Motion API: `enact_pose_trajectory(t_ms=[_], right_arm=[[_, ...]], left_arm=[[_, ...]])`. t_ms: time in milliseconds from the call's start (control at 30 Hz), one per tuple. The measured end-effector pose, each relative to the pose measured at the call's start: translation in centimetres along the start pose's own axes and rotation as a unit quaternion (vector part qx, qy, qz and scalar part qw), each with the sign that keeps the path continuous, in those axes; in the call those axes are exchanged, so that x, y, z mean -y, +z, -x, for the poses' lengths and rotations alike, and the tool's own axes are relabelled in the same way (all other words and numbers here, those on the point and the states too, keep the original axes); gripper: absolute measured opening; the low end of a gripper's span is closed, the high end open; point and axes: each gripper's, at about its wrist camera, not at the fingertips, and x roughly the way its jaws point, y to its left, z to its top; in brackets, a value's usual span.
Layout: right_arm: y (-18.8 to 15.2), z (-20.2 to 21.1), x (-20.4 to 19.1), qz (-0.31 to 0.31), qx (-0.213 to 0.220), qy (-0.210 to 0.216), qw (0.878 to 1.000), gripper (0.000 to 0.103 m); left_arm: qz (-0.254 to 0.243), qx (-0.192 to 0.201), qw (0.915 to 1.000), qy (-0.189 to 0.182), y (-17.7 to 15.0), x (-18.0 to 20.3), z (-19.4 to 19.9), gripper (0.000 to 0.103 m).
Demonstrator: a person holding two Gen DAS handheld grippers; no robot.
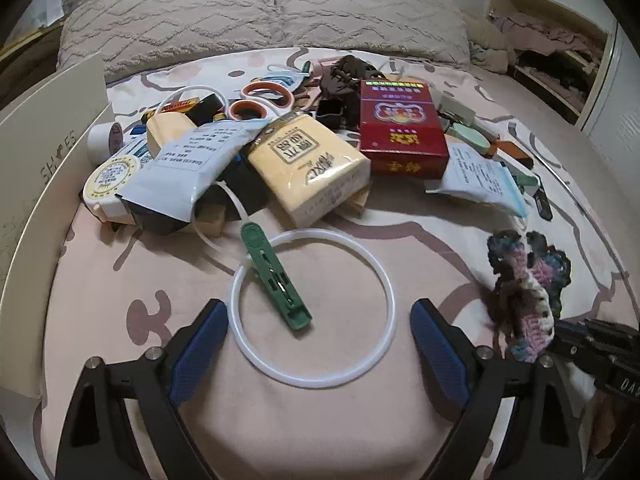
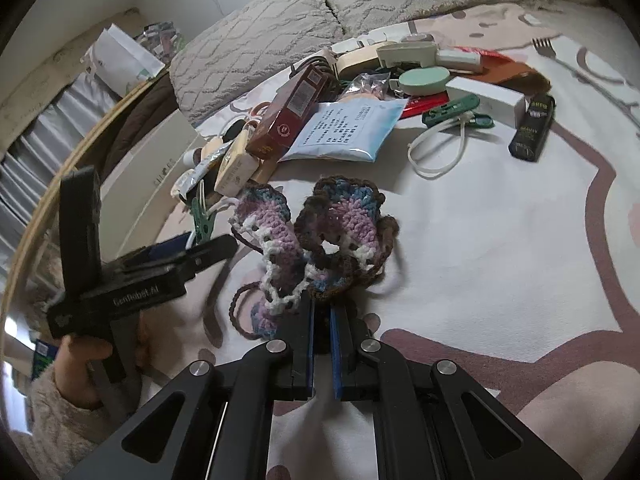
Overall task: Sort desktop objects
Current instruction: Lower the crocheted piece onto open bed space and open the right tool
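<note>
A white plastic ring (image 1: 316, 233) lies flat on the pink patterned bed sheet (image 1: 304, 432), and a green clothes peg (image 1: 276, 280) rests across its left side. My left gripper (image 1: 318, 320) hovers just in front of the ring, open, its blue pads either side of the ring's near half and touching nothing. My right gripper (image 2: 320, 308) is shut on a multicoloured crochet piece (image 2: 340, 236), which hangs from its tips above the sheet. In the left wrist view that crochet piece (image 1: 524, 280) shows at the right, with the right gripper (image 1: 592, 344) behind it.
A heap of objects lies behind the ring: a yellow tissue pack (image 1: 308, 168), a red carton (image 1: 400, 128), a white pouch (image 1: 188, 160), scissors (image 1: 260, 100) and a mask packet (image 1: 476, 176). A cardboard box wall (image 1: 48, 152) stands at left. Pillows (image 1: 260, 16) lie beyond.
</note>
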Motion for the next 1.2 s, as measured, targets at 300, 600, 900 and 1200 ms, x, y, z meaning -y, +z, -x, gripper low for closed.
enact_pose_trajectory(t_ms=[300,600,900,1200], right_arm=[[0.1,-0.1,-0.5,0.017,0.003,-0.017,1.000,0.007],[0.0,-0.1,-0.6,0.018,0.004,-0.018,1.000,0.007],[0.1,0.5,-1.1,0.029,0.014,-0.031,0.999,0.011],[0.2,0.6,-3.2,0.099,0.029,-0.076,0.992,0.103]], left_arm=[[0.012,0.025,0.9995,-0.016,-0.2,-0.2,1.2,0.083],[0.008,0.092,0.9950,-0.037,-0.2,0.0,5.1,0.039],[0.007,0.083,0.9965,-0.012,-1.2,-0.4,5.5,0.069],[-0.010,0.039,0.9992,-0.003,-3.1,0.0,5.2,0.082]])
